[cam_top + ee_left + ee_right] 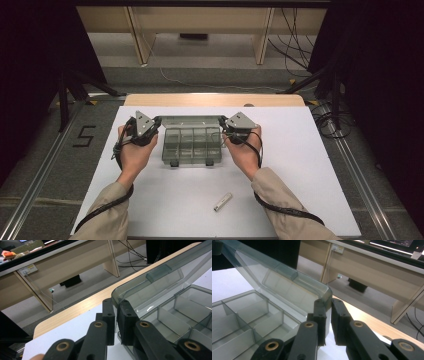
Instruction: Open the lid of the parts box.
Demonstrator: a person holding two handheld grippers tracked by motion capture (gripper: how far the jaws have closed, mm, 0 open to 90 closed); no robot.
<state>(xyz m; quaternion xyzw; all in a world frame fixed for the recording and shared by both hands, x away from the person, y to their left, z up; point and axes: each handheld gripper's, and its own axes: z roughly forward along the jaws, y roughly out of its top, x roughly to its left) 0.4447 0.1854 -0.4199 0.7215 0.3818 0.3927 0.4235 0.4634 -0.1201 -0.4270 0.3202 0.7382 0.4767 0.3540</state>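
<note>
Organizer box (192,145), clear smoky plastic with divided compartments, sits in the middle of the white board (300,165), and its lid (190,121) is tipped up at the far side with a gripper pinching each corner. Left gripper (116,322) has its black jaws clamped on the lid's rounded left corner (the edge runs right between the pads in the left gripper view), and the right gripper (328,323) is closed the same way on the opposite corner. Lid stands tilted back, hinged along the far edge, compartments below look empty from what I can see. Two dark latches (192,163) hang off the near edge of the box. Closer to the person, a small silvery cylinder (223,202) lies on the board, well apart from the box. Only readable writing is a big "5" (84,136) marked on the floor left of the table (215,99).
</note>
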